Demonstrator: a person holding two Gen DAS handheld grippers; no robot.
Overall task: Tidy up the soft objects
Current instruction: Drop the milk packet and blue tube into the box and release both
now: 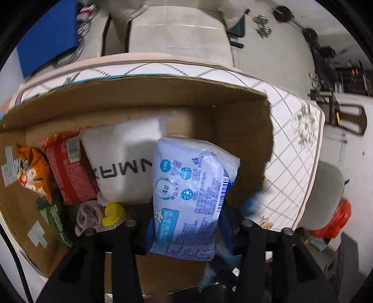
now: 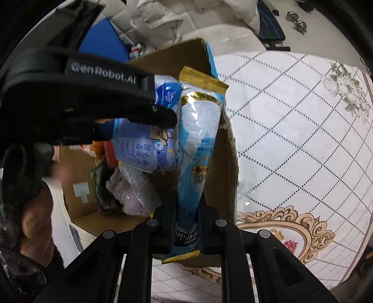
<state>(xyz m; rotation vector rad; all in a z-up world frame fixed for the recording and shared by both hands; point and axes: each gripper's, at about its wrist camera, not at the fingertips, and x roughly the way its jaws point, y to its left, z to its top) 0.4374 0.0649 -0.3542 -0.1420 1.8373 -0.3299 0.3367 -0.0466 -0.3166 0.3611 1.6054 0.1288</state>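
Observation:
My left gripper (image 1: 186,223) is shut on a light blue tissue pack (image 1: 190,193) and holds it over the open cardboard box (image 1: 144,93). In the box lie a white pouch (image 1: 123,158), a red pack (image 1: 70,167), an orange pack (image 1: 32,172), a grey cloth (image 1: 89,215) and a yellow piece (image 1: 112,213). My right gripper (image 2: 186,223) is shut on a long blue and gold packet (image 2: 198,144), upright above the box's right wall (image 2: 221,174). The left gripper (image 2: 98,93) with the tissue pack (image 2: 144,144) shows there beside it.
The box stands on a white quilted bed cover (image 2: 291,139) with a flower print. A blue board (image 1: 49,35) and white bedding (image 2: 163,18) lie beyond the box. Dumbbells (image 2: 298,21) lie on the floor. A red bag (image 1: 335,219) sits at right.

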